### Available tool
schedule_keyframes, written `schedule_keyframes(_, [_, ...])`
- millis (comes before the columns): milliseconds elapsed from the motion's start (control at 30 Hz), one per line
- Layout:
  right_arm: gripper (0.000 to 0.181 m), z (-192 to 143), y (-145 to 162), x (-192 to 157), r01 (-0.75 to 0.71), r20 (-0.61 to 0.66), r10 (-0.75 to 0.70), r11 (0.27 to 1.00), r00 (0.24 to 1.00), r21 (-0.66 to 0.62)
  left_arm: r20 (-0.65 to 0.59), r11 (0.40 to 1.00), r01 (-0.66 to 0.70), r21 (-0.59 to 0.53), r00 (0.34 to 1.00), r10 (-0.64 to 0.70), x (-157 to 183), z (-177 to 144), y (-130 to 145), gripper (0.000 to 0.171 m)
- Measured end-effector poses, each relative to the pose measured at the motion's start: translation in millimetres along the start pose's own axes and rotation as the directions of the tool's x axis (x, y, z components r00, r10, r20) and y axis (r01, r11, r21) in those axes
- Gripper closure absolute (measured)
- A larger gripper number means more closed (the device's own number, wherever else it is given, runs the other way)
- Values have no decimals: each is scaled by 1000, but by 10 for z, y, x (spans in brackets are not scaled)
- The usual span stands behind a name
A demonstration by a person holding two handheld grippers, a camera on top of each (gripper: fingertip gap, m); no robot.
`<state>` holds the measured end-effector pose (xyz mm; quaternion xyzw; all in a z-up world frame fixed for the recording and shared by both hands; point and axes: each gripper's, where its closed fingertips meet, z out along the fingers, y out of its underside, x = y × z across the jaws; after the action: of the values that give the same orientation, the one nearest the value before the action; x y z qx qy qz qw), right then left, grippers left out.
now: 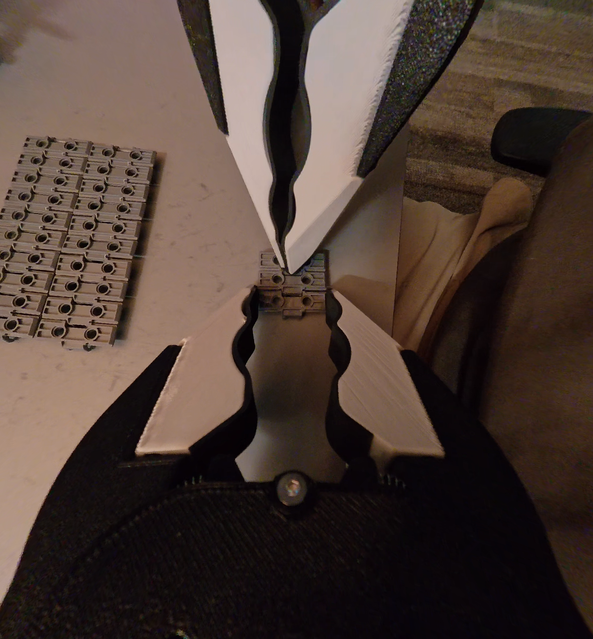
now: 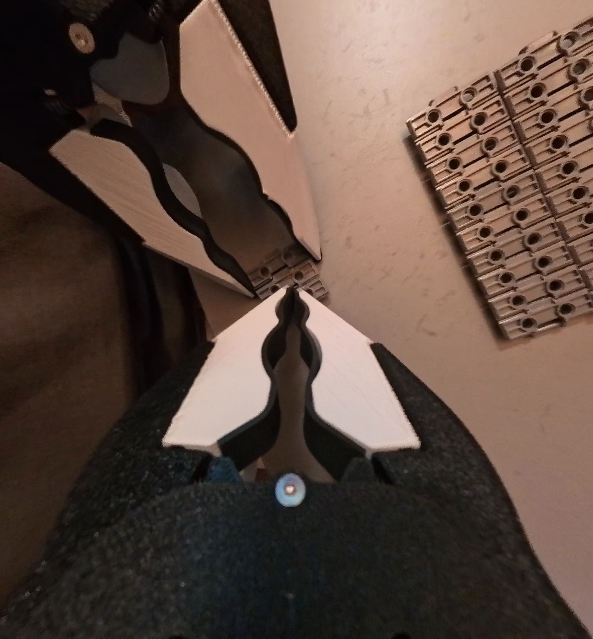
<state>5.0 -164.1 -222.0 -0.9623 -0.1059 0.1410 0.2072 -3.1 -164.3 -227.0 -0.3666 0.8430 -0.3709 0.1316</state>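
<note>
Claws (image 1: 292,294) (image 2: 292,294) on grey block strip (image 1: 292,288)

The left gripper (image 1: 292,297) has white fingers (image 1: 205,390) lined with black wavy-edged pads, on a black body with a fine ribbed texture and a silver screw (image 1: 291,490). The right gripper (image 2: 292,292) shows the same white fingers (image 2: 357,390) and black lining, on a black body speckled with fine glinting grains. The small block of linked pieces (image 1: 292,288) between the fingertips is grey, with dark round holes and thin dark slots. The large mat of linked pieces (image 1: 63,242) repeats that grey pattern in even rows. The table (image 1: 184,207) is pale beige with faint scuffs. A chair (image 1: 537,138) armrest is black, cloth (image 1: 437,262) beside it cream.
</note>
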Motion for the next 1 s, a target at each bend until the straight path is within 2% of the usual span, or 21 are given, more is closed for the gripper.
schedule_keyframes(200, [181,-6,-13,0,-66,28,62,984,998,166,-4,1000,4,0,1000,-4,-2,-4,-1,135])
schedule_keyframes(333, [181,-16,-34,25,82,-133,-56,976,989,201,10,1000,9,-3,1000,-9,-28,-7,6,134])
schedule_keyframes(400, [180,-40,-65,23,83,-160,-45,968,986,238,13,1000,3,-6,1000,-3,-30,-9,13,133])
schedule_keyframes(433, [159,-92,-119,36,64,-158,-17,952,987,300,12,1000,5,-7,1000,-5,-31,-10,12,133])
schedule_keyframes(533, [149,-346,-222,149,-15,-138,94,871,986,492,26,1000,19,-14,999,-19,-75,-17,8,133])
schedule_keyframes(633, [138,-539,-185,270,-64,-137,184,791,973,609,93,999,12,-34,996,-8,-197,-35,19,123])
schedule_keyframes(767, [98,-631,-90,371,-73,-171,265,713,949,698,132,999,20,-44,991,-14,-306,-62,27,123])
schedule_keyframes(833, [70,-595,-46,359,-68,-184,260,729,948,681,147,998,35,-52,989,-27,-353,-82,40,123])
schedule_keyframes(867, [64,-590,-43,355,-63,-191,259,733,947,677,153,998,41,-57,988,-31,-365,-94,46,124])
schedule_keyframes(900, [65,-600,-42,373,-59,-207,268,732,941,679,165,997,46,-61,986,-35,-381,-114,50,123])
schedule_keyframes(1000, [97,-623,-48,394,-51,-221,278,721,935,691,179,997,61,-50,982,-51,-386,-206,29,121])
